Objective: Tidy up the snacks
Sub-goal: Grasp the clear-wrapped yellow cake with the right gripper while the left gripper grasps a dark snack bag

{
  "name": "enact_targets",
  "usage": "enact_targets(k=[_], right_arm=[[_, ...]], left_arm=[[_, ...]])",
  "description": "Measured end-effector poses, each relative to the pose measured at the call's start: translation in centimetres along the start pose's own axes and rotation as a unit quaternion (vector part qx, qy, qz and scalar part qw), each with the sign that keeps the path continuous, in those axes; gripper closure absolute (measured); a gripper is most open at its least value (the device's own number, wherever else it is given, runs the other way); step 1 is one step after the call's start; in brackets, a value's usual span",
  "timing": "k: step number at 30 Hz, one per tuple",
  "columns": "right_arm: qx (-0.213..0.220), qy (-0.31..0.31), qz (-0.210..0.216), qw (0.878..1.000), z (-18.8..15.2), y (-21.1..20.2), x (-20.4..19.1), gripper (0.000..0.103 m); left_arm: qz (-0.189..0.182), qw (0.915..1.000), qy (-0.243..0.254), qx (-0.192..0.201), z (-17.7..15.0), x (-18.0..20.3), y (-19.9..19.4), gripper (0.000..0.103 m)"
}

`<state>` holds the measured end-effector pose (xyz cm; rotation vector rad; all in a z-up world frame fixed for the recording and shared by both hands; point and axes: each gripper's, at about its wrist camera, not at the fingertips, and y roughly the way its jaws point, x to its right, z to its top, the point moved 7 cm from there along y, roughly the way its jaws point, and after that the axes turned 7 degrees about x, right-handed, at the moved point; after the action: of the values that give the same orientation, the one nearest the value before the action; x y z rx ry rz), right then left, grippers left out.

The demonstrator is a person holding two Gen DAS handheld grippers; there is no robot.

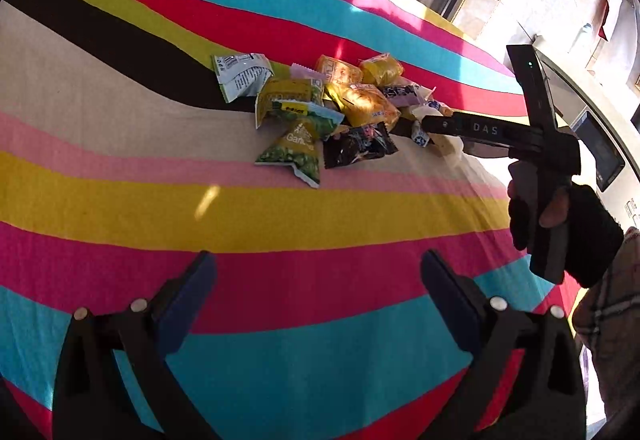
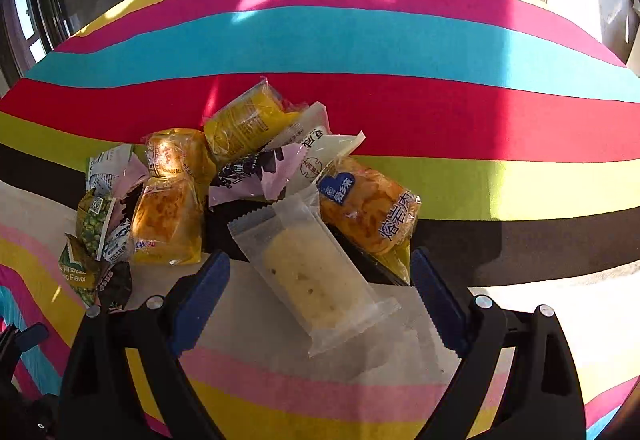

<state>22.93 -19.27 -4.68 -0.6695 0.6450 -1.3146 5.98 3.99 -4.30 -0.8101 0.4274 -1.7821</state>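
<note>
While sunlight falls across a striped tablecloth, two hand-held grippers hang over a pile of snack packets.

Seen from the left wrist, the left gripper has its blue-padded fingers spread wide with nothing between them, above bare cloth near the pile. Across the pile, a gloved hand holds the right gripper, its tip at the heap's edge. Seen from the right wrist, the right gripper stands spread wide, a clear-wrapped pale cake bar lying loose on the cloth between its fingers, untouched. Just beyond lie an orange pastry packet, yellow packets and green pea packets.
</note>
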Motion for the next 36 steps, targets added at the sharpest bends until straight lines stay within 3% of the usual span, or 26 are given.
enact_targets(k=[6, 7, 8, 10, 11, 16, 22, 25, 27, 31, 34, 36], right_arm=[[-0.015, -0.053, -0.024, 0.998, -0.6, 1.9, -0.4, 0.015], [-0.013, -0.051, -0.019, 0.998, -0.7, 1.7, -0.4, 0.022], [-0.009, -0.045, -0.016, 0.999, -0.8, 1.3, -0.4, 0.041], [-0.006, -0.033, -0.01, 0.999, -1.2, 0.3, -0.4, 0.063], [0.001, -0.029, -0.005, 1.0, -1.4, -0.6, -0.5, 0.066], [0.046, -0.003, 0.007, 0.999, -4.8, -6.5, -1.2, 0.066], [0.053, 0.065, 0.006, 0.996, -11.5, -10.4, -1.4, 0.066], [0.071, 0.064, -0.007, 0.995, -12.0, -11.9, -2.0, 0.066], [0.066, 0.065, -0.009, 0.996, -12.3, -11.8, -2.2, 0.066], [0.057, 0.067, -0.005, 0.996, -12.8, -11.6, -2.2, 0.066], [0.059, 0.082, 0.003, 0.995, -12.8, -11.6, -1.7, 0.066], [0.059, 0.091, 0.004, 0.994, -12.9, -11.8, -1.5, 0.066]], left_arm=[[-0.002, 1.0, 0.007, -0.002, 0.0, 0.3, 0.2, 0.001], [-0.002, 1.0, 0.006, -0.002, 0.0, 0.2, 0.2, 0.002], [-0.002, 1.0, 0.004, -0.002, 0.0, 0.2, 0.2, 0.002], [-0.003, 1.0, 0.002, -0.001, 0.0, 0.1, 0.2, 0.002], [-0.003, 1.0, 0.001, -0.001, 0.0, 0.1, 0.2, 0.002], [-0.003, 1.0, 0.001, -0.001, 0.1, 0.1, 0.3, 0.002], [0.002, 1.0, 0.005, -0.006, 0.1, 0.2, 0.4, 0.001], [0.015, 0.9995, 0.015, -0.022, 0.1, 0.8, 0.8, 0.001], [0.0, 0.9992, 0.023, -0.034, 0.3, 2.3, 1.3, 0.001], [0.023, 0.996, 0.077, -0.039, 1.7, 5.3, 4.0, 0.001], [0.067, 0.9883, 0.131, -0.04, 3.7, 6.0, 7.2, 0.001], [0.076, 0.9839, 0.158, -0.038, 4.8, 6.1, 9.2, 0.003]])
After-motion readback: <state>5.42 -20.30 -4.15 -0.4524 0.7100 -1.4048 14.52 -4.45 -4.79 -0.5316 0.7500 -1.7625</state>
